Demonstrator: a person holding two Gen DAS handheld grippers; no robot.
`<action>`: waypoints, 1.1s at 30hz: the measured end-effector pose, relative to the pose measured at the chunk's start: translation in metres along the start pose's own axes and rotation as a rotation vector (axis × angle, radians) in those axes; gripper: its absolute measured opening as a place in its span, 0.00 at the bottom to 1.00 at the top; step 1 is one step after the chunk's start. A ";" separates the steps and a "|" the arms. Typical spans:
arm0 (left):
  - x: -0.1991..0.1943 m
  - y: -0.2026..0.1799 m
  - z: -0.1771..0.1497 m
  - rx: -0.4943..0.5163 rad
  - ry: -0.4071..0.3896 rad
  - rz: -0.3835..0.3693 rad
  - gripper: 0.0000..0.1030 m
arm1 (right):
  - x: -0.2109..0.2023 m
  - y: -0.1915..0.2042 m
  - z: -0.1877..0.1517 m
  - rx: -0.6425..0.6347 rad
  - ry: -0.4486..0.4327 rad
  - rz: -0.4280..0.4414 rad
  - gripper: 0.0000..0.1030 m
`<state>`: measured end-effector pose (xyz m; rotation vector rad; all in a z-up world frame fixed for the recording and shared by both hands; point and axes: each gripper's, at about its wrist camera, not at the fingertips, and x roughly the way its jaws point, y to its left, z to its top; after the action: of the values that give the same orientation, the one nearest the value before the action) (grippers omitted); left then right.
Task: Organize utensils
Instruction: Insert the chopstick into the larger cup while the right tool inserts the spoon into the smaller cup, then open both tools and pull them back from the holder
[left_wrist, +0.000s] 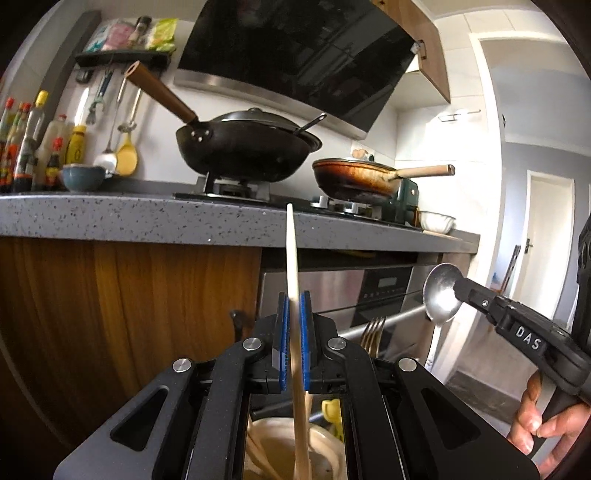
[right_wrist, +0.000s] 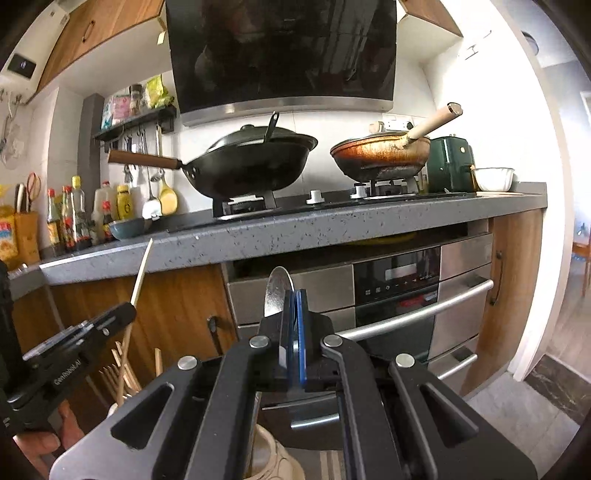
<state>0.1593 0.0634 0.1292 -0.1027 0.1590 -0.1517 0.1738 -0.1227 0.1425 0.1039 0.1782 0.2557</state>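
My left gripper (left_wrist: 294, 300) is shut on a pale wooden chopstick (left_wrist: 290, 251) that stands upright, its tip level with the counter edge. My right gripper (right_wrist: 293, 297) is shut on a metal spoon (right_wrist: 277, 291), bowl end up. Each view shows the other tool: the right gripper (left_wrist: 458, 287) with the spoon (left_wrist: 441, 295) is at the right, the left gripper (right_wrist: 127, 309) with the chopstick (right_wrist: 142, 271) at the left. Both hang in front of the cabinets. A cream ceramic utensil holder (left_wrist: 328, 439) sits below, also seen as a holder (right_wrist: 275, 456) under my right gripper.
A gold fork (left_wrist: 373, 332) and wooden utensils (right_wrist: 122, 365) stick up from below. The grey speckled counter (right_wrist: 295, 236) carries a black wok (right_wrist: 251, 166), a brown frying pan (right_wrist: 380, 153), bottles (right_wrist: 74, 218) and a blue bowl (right_wrist: 127, 228). A steel oven with a bar handle (right_wrist: 417, 310) faces me.
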 end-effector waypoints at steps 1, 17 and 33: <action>0.000 -0.002 -0.003 0.013 -0.008 -0.003 0.06 | 0.003 0.001 -0.004 -0.007 0.006 -0.002 0.01; -0.016 -0.010 -0.049 0.105 0.131 -0.079 0.06 | 0.009 0.006 -0.048 -0.042 0.115 0.093 0.01; -0.001 -0.003 -0.061 0.089 0.244 -0.082 0.06 | 0.015 -0.007 -0.055 0.015 0.168 0.073 0.02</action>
<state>0.1478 0.0546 0.0694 -0.0017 0.3909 -0.2530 0.1791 -0.1209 0.0854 0.1040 0.3443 0.3356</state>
